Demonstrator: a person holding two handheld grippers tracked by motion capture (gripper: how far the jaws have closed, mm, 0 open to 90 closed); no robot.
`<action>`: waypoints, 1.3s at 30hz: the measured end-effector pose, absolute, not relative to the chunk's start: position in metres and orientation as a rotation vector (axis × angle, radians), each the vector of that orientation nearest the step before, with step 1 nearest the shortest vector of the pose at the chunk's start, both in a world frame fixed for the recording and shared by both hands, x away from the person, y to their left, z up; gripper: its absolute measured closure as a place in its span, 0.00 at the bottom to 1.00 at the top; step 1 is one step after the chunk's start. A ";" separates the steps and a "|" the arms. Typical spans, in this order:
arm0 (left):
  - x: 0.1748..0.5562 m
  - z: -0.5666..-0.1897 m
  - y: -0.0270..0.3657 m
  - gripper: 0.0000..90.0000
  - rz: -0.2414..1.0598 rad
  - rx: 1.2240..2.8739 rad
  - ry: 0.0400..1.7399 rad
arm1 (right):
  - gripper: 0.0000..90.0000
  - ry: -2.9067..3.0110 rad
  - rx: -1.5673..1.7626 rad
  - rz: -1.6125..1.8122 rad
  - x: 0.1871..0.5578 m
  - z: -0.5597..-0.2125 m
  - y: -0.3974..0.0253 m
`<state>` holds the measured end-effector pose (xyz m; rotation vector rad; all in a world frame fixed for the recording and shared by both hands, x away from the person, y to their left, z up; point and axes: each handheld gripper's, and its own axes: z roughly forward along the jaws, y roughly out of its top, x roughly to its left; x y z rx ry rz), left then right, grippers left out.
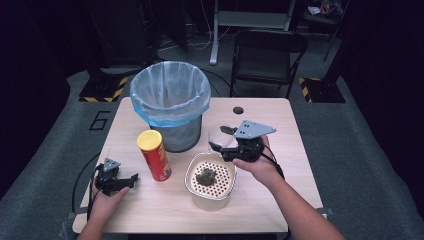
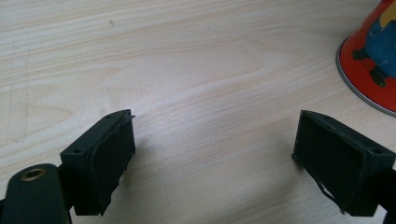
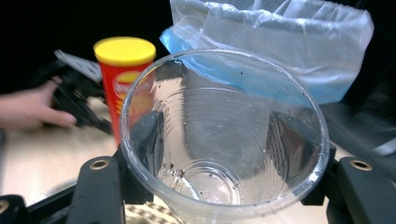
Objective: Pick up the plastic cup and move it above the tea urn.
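My right gripper (image 1: 221, 148) is shut on a clear plastic cup (image 1: 220, 135), held tilted above the far rim of a white perforated bowl (image 1: 192, 172). A dark clump (image 1: 205, 176) lies in that bowl. In the right gripper view the cup (image 3: 210, 112) sits between the jaws of the right gripper (image 3: 219, 140), empty but for specks at its bottom. My left gripper (image 1: 131, 180) rests open on the table at the near left. Bare wood lies between the jaws of the left gripper (image 2: 212, 154). A red can (image 1: 154, 156) with a yellow lid stands upright just to its right.
A mesh trash bin (image 1: 170, 100) with a blue-and-clear liner stands at the table's back middle, just behind the can and the cup. The liner (image 3: 275, 42) rises right behind the cup. A folding chair (image 1: 267, 55) stands beyond the wooden table (image 1: 280, 150).
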<state>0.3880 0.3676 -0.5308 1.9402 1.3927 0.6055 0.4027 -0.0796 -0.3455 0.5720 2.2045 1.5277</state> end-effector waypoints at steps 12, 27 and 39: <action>0.388 -0.531 0.368 0.14 0.607 1.938 1.393 | 0.40 2.289 0.798 1.654 0.416 -0.337 -0.085; 0.388 -0.531 0.368 0.13 0.607 1.937 1.393 | 0.40 2.252 0.796 1.656 0.411 -0.303 -0.081; 0.388 -0.531 0.367 0.13 0.609 1.934 1.392 | 0.40 2.198 0.780 1.621 0.429 -0.251 -0.064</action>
